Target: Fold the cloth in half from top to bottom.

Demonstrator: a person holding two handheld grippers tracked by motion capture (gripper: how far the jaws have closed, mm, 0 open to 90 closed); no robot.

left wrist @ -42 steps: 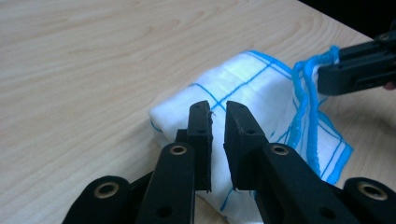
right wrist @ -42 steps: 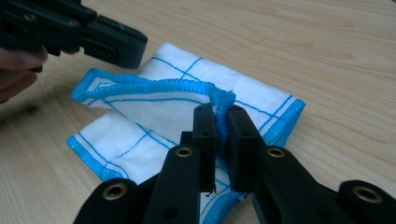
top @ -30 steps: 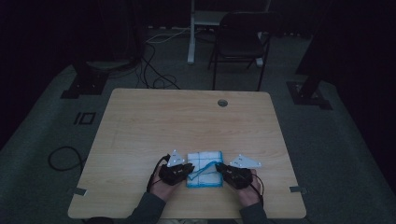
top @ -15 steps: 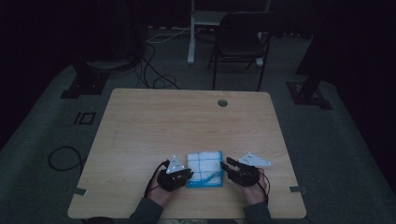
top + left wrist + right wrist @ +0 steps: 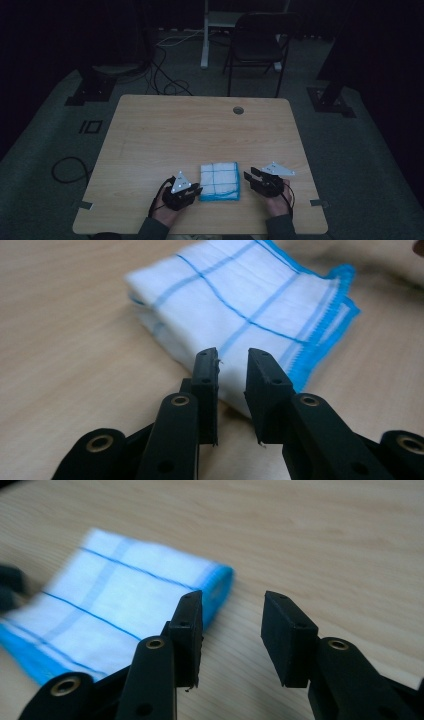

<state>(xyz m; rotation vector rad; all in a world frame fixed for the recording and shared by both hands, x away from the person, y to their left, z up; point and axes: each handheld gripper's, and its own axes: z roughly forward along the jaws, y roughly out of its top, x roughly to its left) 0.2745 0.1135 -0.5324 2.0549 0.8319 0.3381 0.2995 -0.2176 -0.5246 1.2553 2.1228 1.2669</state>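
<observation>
Seeing a folded white cloth with blue grid lines and blue trim (image 5: 220,181) near the front edge of my light wooden tabletop (image 5: 200,130). Left claw (image 5: 232,371) just beside it, jaws slightly apart, pinching nothing. Right claw (image 5: 232,614) on its other side, spread wider, empty.

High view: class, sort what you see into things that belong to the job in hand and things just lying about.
Part of the job:
- folded white cloth with blue lines
- left gripper
- right gripper
- table

Just lying about:
- folding chair
- cables on the floor
- stand bases
</observation>
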